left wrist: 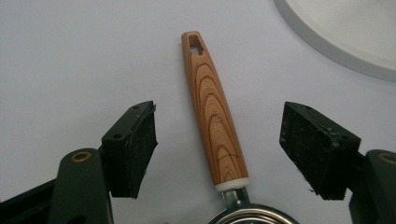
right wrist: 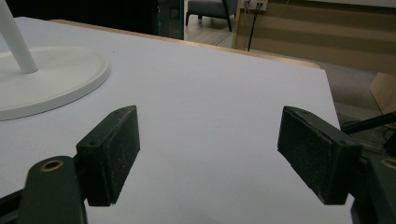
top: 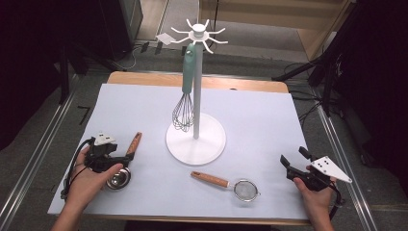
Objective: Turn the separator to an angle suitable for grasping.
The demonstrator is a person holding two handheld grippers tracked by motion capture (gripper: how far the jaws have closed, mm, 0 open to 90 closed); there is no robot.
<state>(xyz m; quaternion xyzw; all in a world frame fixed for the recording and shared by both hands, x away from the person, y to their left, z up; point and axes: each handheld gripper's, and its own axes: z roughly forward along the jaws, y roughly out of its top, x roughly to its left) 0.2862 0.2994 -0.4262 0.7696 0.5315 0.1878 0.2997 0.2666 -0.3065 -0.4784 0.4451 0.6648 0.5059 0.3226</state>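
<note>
The wooden-handled ladle (top: 126, 161) is lying at the lower left of the high view on the white table cover (top: 269, 120), its steel bowl toward the bottom edge and its handle angling up and to the right. In the left gripper view the handle (left wrist: 214, 121) is running up the centre of the frame, flat on the cover, with its hanging hole at the top. The left gripper (left wrist: 218, 149) is straddling that handle with its jaws apart, neither pad touching the wood, so nothing is clamped. Judged risks: the handle is tapering and smooth, so pads closing near the narrow end may be squeezing it out sideways; a grip taken close to the heavy bowl or far from it may be letting the ladle pivot and droop when lifted. The white hook stand (top: 196, 139) is rising at centre frame, a teal whisk (top: 185, 91) hanging from its top, and a swinging ladle could be knocking either. A small strainer (top: 231, 184) is lying at lower centre. The right gripper (top: 294, 163), at the lower right, is standing open and empty over bare cover.
</note>
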